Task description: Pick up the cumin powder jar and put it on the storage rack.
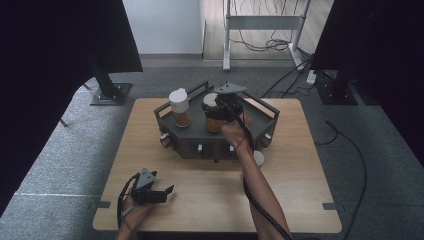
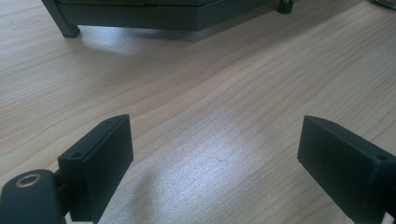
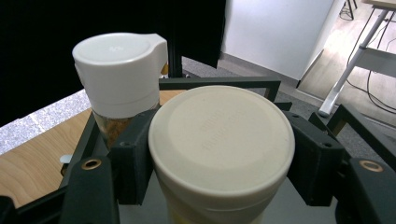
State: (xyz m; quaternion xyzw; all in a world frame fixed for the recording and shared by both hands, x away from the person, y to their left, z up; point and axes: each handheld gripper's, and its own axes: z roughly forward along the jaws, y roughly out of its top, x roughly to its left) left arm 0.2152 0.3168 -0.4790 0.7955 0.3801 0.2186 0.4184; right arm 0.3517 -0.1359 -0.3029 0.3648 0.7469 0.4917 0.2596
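Two jars (image 1: 197, 112); one rack (image 1: 200, 140)

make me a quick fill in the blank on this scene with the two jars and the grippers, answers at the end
1. The right gripper is shut on the jar with the ____ lid.
2. The left gripper hangs open over the ____ table.
3. The white-capped jar stands on the dark ____.

Missing words: cream; wooden; rack
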